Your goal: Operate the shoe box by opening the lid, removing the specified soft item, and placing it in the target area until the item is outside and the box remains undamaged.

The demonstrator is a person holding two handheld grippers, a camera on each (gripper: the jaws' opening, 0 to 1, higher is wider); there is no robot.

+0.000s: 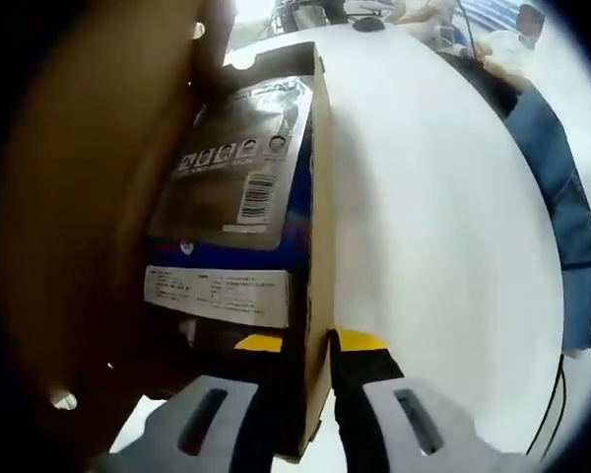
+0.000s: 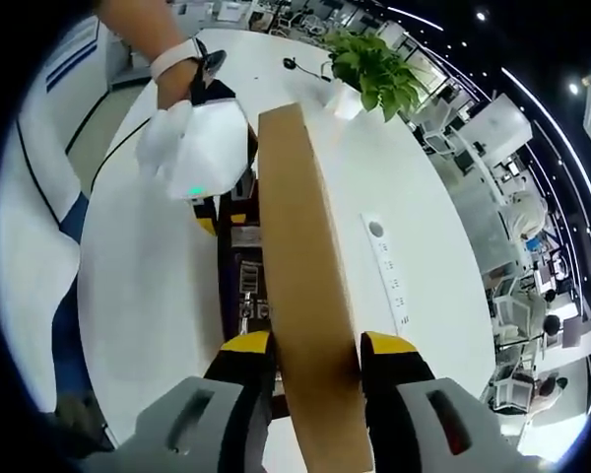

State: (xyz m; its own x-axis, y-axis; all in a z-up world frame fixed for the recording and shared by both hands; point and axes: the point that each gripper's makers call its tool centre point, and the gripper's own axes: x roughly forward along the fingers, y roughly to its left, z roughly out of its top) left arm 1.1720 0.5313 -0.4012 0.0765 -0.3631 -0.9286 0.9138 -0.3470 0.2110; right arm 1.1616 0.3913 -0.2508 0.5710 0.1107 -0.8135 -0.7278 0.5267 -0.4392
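The left tool [image 1: 320, 345] clamps the side wall of the shoe box [image 1: 320, 227] on the white desk [image 1: 443, 217], while the right tool [image 2: 315, 345] grips the raised lid [image 2: 305, 256]. A dark soft packet [image 1: 241, 168] lies inside the box. The lid is best swung back slowly, with the wall pinned lightly to avoid creasing the cardboard.
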